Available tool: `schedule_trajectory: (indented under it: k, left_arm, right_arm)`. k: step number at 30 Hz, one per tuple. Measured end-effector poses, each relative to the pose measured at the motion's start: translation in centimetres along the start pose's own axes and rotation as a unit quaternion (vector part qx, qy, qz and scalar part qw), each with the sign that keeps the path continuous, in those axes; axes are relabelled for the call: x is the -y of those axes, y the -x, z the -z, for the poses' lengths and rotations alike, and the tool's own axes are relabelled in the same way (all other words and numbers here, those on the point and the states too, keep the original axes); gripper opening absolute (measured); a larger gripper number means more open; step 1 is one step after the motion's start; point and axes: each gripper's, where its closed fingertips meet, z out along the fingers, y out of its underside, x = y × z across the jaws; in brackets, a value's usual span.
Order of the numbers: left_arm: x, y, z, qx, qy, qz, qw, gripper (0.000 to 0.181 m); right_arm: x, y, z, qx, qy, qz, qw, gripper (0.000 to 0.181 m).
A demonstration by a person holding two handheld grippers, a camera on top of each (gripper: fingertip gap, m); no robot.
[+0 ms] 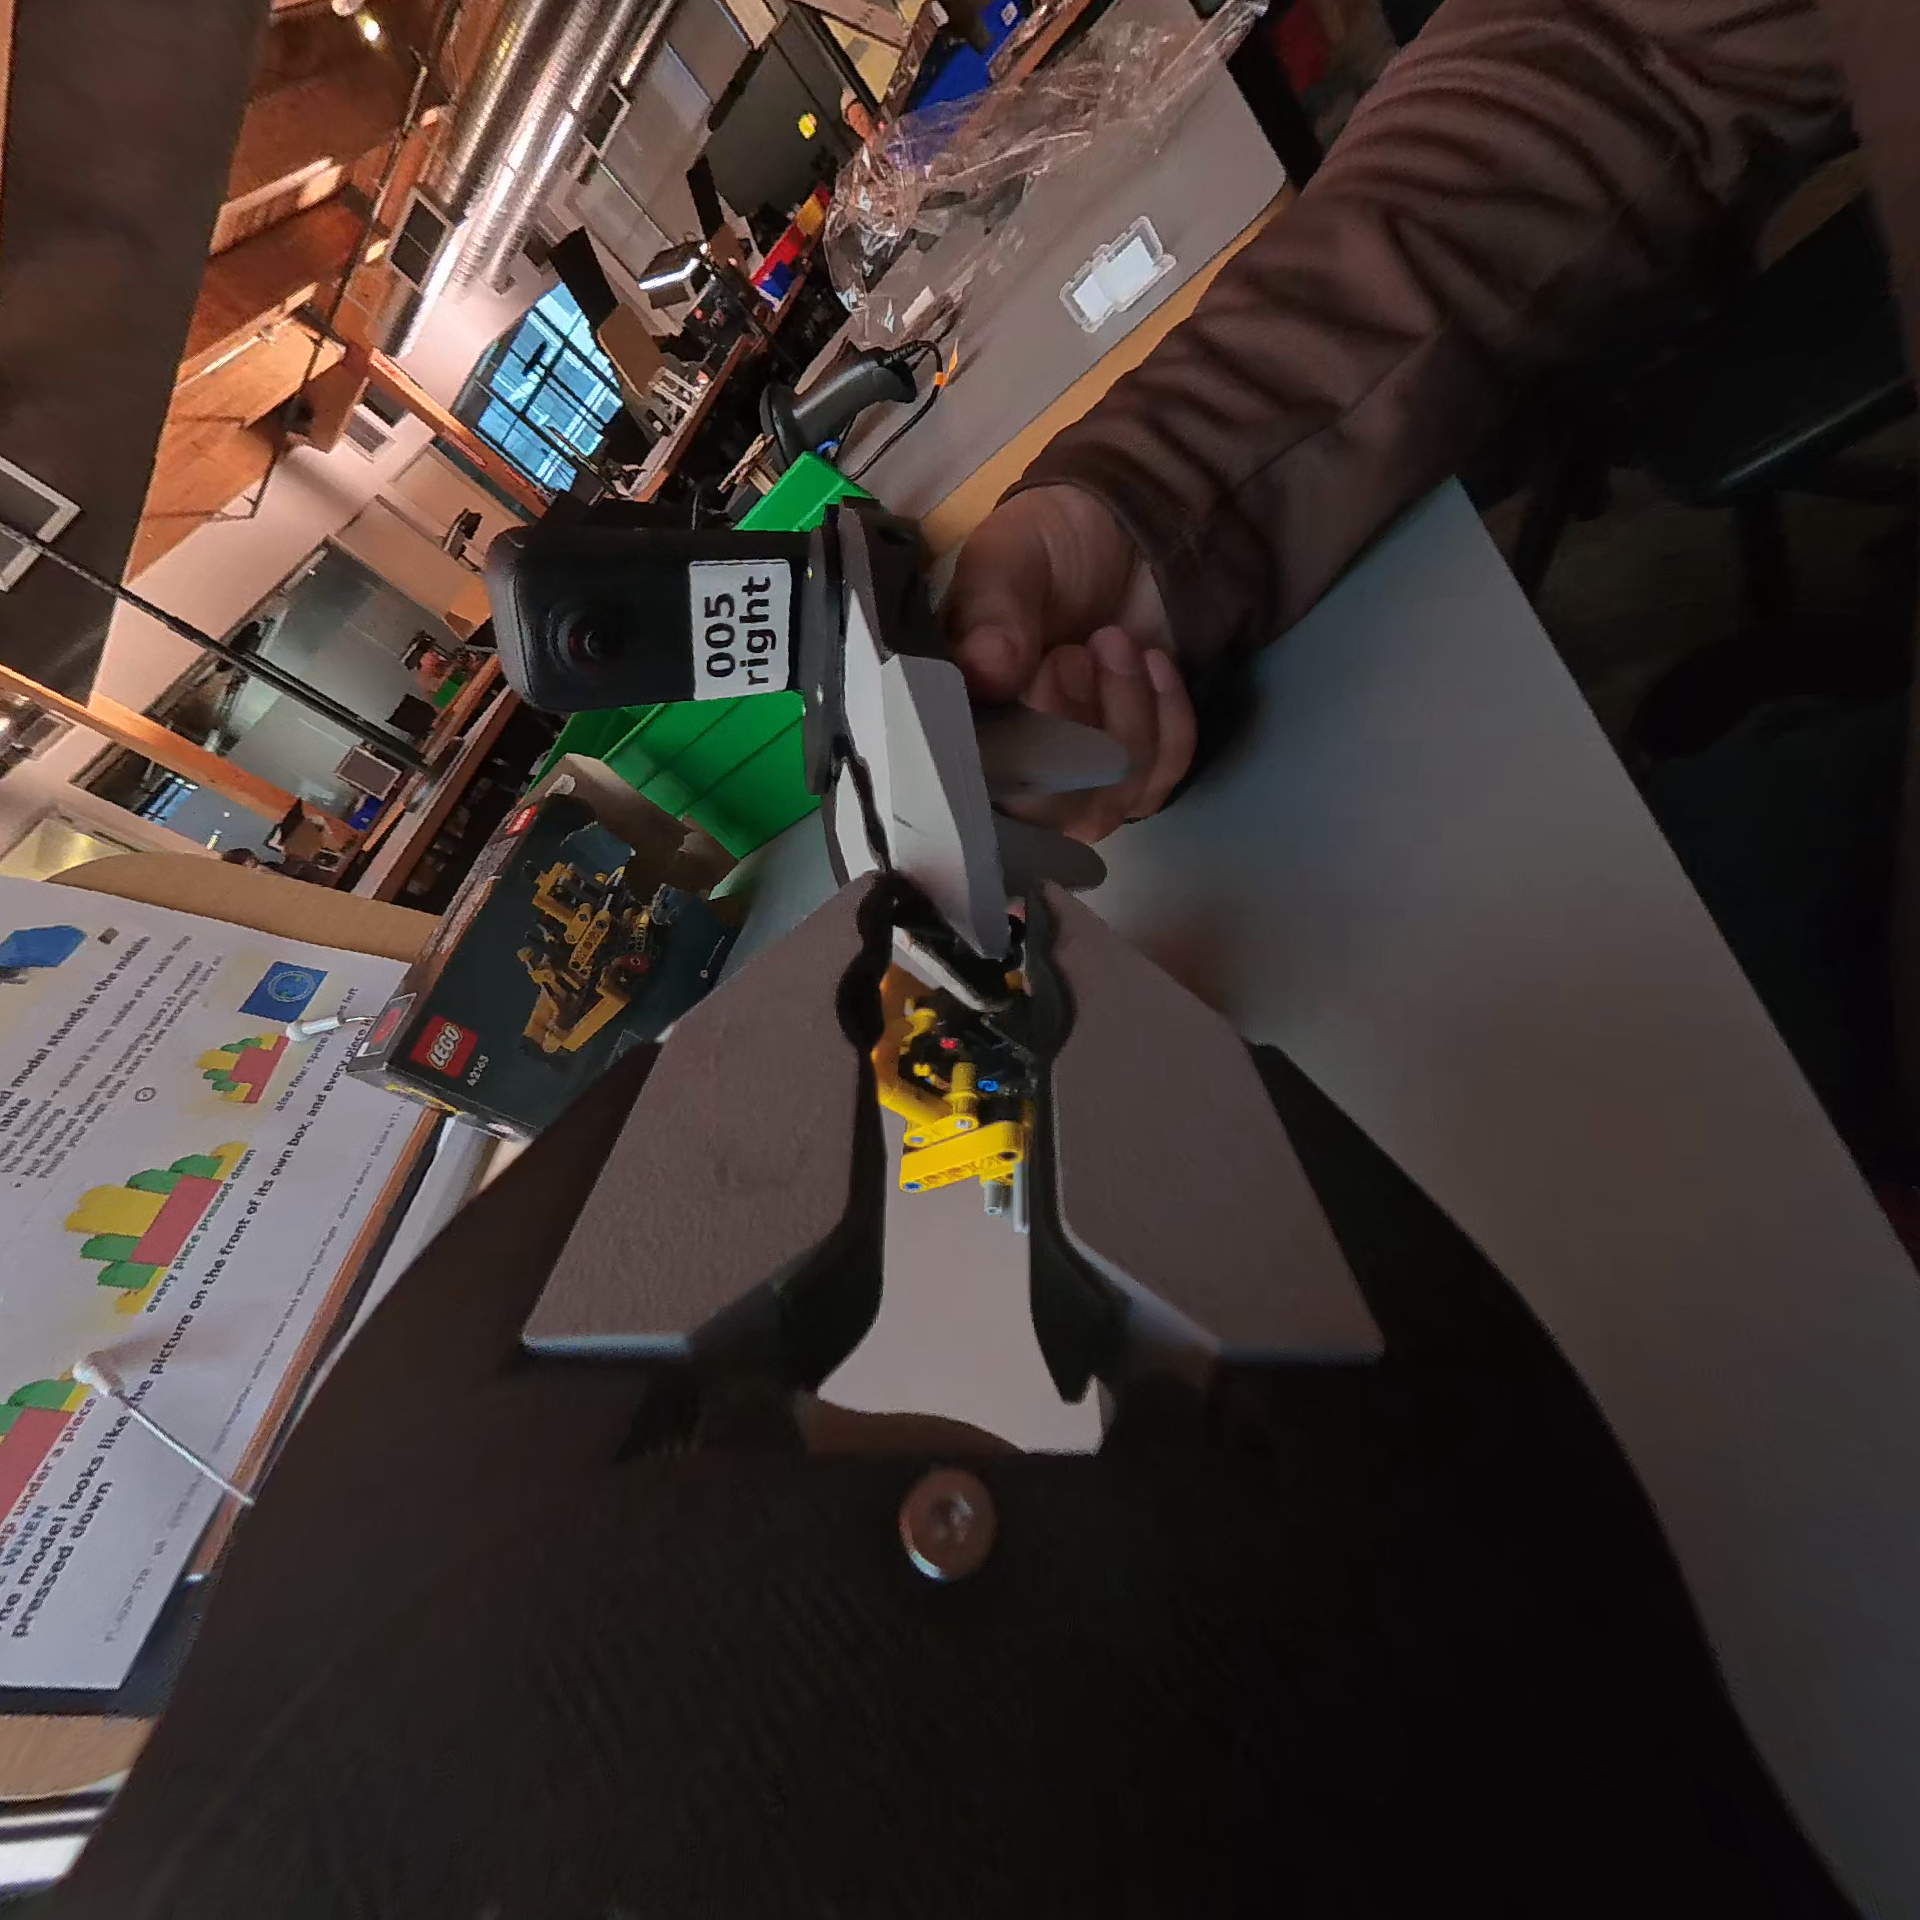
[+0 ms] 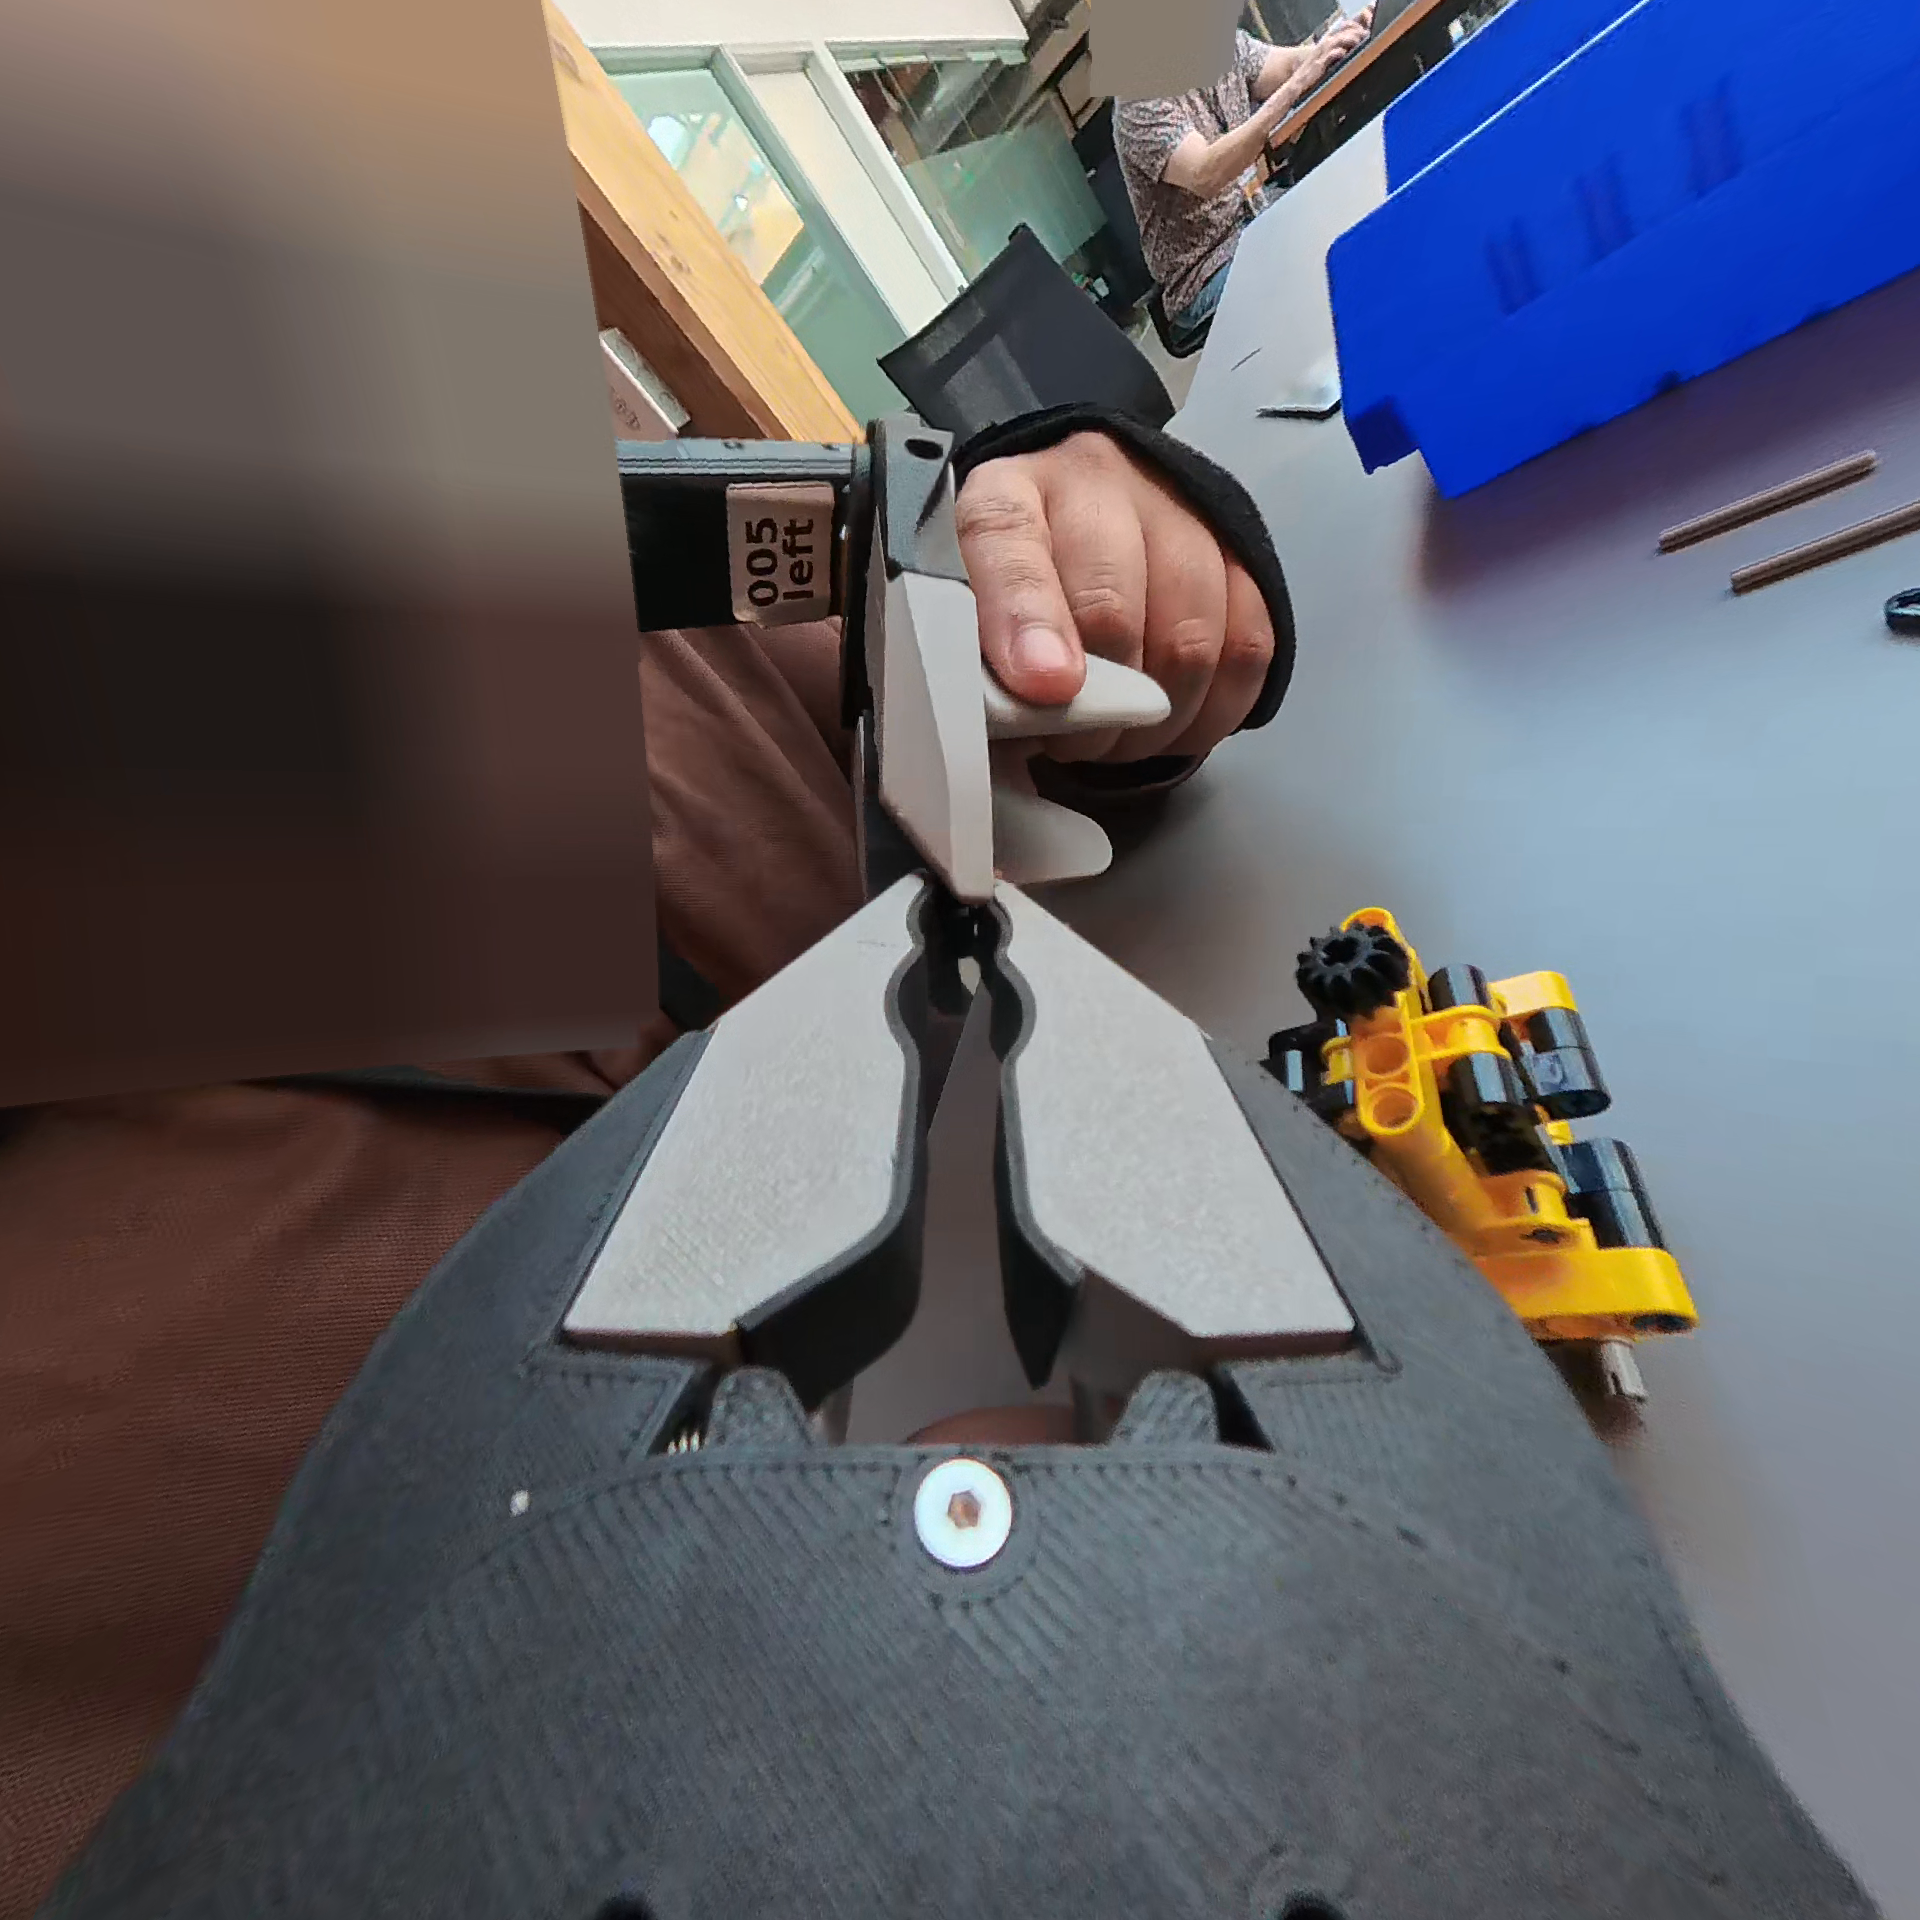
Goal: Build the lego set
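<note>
A half-built yellow and black Lego model lies on the dark table, just right of my right gripper. In the left wrist view the model shows through the gap between my left fingers. My right gripper is nearly closed on a small black piece at its tips. My left gripper has its jaws a finger-width apart. The two grippers meet tip to tip at right angles: the right gripper's tips sit between my left fingertips, and the left gripper comes down edge-on.
The Lego box and a printed instruction sheet lie at the left, with a green bin behind. A blue bin stands far right, with thin dark rods beside it. A person sits at the far end of the table. Left and right tips are no more than a few centimetres apart.
</note>
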Motion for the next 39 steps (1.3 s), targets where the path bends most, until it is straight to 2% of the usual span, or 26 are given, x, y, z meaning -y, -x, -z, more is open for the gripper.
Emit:
schedule_trajectory:
  k: [15,20,39]
  left_arm:
    - [-0.8,2.7,0.2,0.040,-0.021,0.097,0.994,0.023]
    - [-0.3,2.2,0.1,0.027,-0.034,0.101,0.994,0.022]
    - [-0.7,1.8,-0.2,0.027,-0.017,0.082,0.996,0.022]
  right_arm:
    - [2.2,-1.0,2.5,-0.059,-0.050,0.035,0.996,0.004]
    - [2.2,-1.0,2.3,-0.062,-0.048,0.039,0.996,0.002]
    - [2.1,-0.8,2.0,-0.063,-0.045,0.046,0.996,0.001]
